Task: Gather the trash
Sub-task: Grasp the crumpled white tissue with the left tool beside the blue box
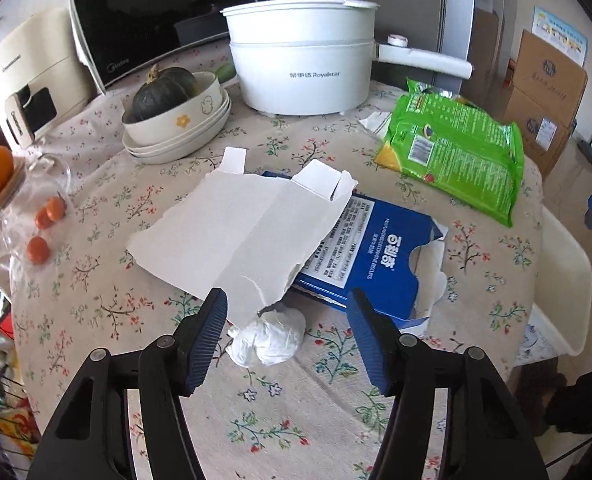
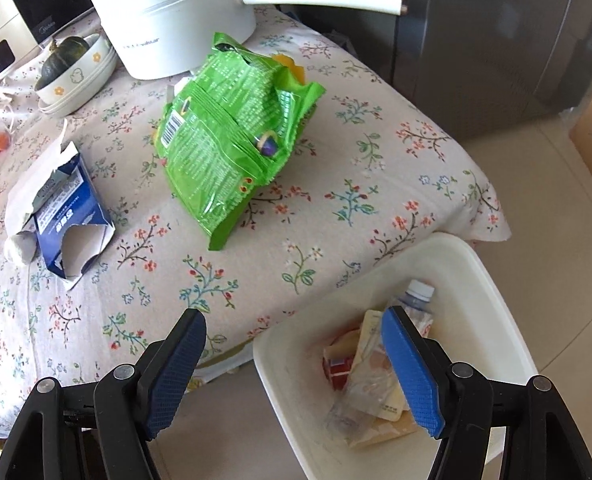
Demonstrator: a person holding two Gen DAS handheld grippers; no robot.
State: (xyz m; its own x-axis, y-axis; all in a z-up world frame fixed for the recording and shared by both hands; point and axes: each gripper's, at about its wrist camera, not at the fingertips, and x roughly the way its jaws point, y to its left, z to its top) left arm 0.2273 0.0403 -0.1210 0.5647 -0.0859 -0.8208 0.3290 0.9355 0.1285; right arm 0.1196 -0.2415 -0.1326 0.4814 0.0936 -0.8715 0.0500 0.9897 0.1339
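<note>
Covering the table, a floral cloth carries a crumpled white wad at 6 o'clock of the torn blue box; left gripper and right gripper both gape wide, empty.

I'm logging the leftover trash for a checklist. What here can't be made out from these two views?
- Blue biscuit box, left wrist view: the torn white cardboard covers its far end.
- White bin, right wrist view: the right gripper finger and the frame edge cut off part of its contents; the wrappers' print is too small.
- Crumpled tissue, right wrist view: mostly hidden behind the box.
- Green snack bag: whether it is empty.
</note>
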